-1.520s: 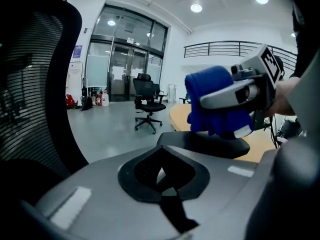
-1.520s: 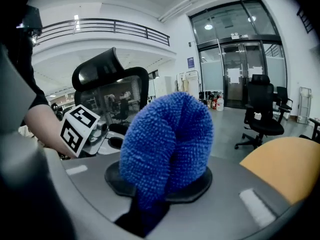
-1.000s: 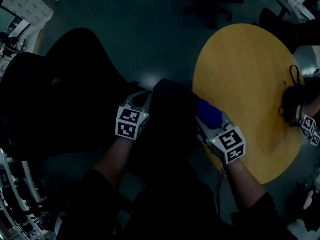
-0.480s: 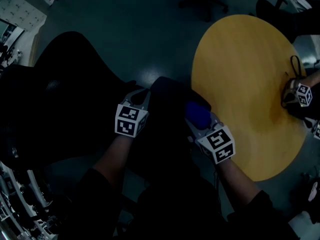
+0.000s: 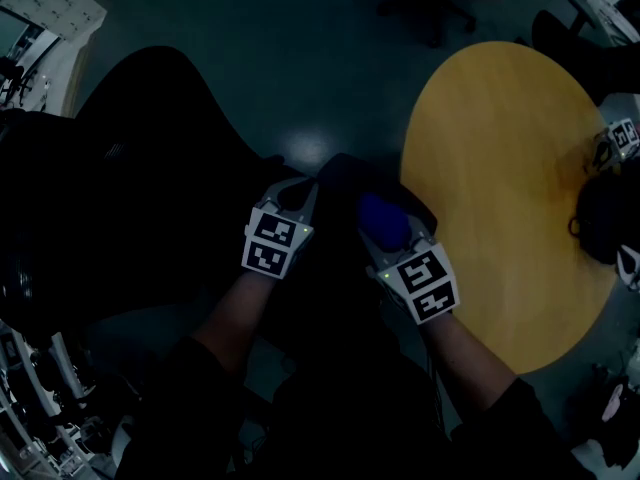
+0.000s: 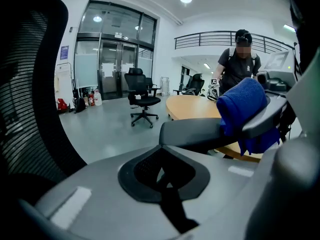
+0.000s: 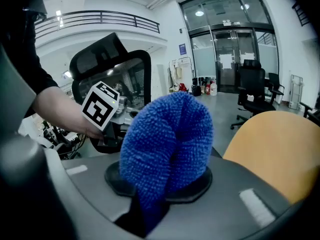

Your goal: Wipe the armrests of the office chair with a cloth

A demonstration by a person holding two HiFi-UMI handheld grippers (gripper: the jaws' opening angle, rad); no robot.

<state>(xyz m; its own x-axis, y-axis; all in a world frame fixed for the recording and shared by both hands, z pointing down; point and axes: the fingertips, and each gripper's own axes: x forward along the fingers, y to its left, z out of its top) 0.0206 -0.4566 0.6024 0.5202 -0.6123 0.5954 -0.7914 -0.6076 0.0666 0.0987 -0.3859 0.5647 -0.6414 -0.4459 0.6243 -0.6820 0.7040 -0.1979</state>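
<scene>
The black office chair [image 5: 130,198] fills the left of the head view; its dark armrest [image 5: 335,183] lies between my two grippers. My right gripper [image 5: 385,236] is shut on a blue microfibre cloth [image 5: 383,220], which rests on the armrest's right part. The cloth [image 7: 167,144] bulges out of the shut jaws of the right gripper [image 7: 155,194]. My left gripper [image 5: 297,200] sits at the armrest's left edge. In its own view the left gripper [image 6: 165,176] looks shut with nothing in it, and the armrest [image 6: 200,134] and cloth [image 6: 245,109] lie ahead.
A round yellow table [image 5: 500,188] stands just right of the armrest. Another person [image 6: 240,59] stands beyond it, with marker cubes [image 5: 622,133] at the table's far edge. A second office chair [image 6: 142,96] stands on the grey floor. The chair's mesh backrest [image 7: 125,79] rises to the left.
My right gripper has slid the blue cloth leftward, from the armrest's table-side edge onto its top. The left gripper has stayed at the armrest's left side.
</scene>
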